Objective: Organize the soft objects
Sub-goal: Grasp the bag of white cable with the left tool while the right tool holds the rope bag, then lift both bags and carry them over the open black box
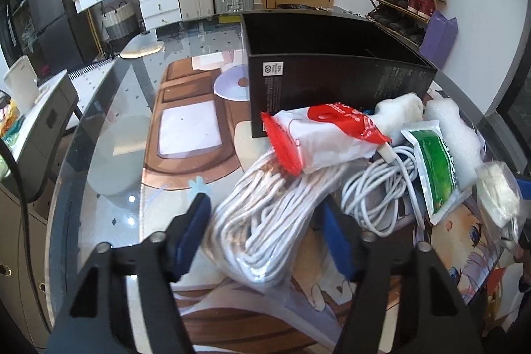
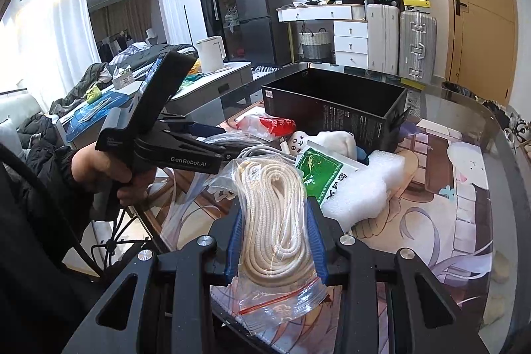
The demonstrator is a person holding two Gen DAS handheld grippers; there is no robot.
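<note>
— Two bags are in play. The right hand-held gripper point(image 2: 275, 211) is clamped on a clear zip bag of cream rope point(image 2: 278, 241); its blue pads point(image 2: 315, 241) press both sides of the coil, and the zip end points back toward the camera.

— And the left one?

— The left hand-held gripper point(image 1: 265, 203) is about half open, angled down at the worktop point(image 1: 116, 155). A clear bag of white cord point(image 1: 265, 234) lies between its pads point(image 1: 192, 231). The bag nearly fills the gap, but I can't tell whether the pads are pressing on it.

— Where does that cord bag sit?

— It sits flat on the glass worktop, over the printed mat. Its far end is tucked under a red-and-white packet point(image 1: 332, 135), just in front of the black box point(image 1: 332, 82).

— Is the box upright?

— Yes, it has its open top up, and from the right wrist camera the part of the inside on view is dark and bare.

— What else is in the pile?

— Right of the cord bag is a loose coil of white cable point(image 1: 375, 184). A green packet point(image 1: 434, 168) lies partly over it, and white foam point(image 1: 458, 138) is beside that. A white plush toy point(image 2: 332, 138) rests against the box wall.

— Who's holding the left tool?

— A bare hand point(image 2: 99, 168) in a dark sleeve grips its handle, at the left of the right wrist view.
</note>
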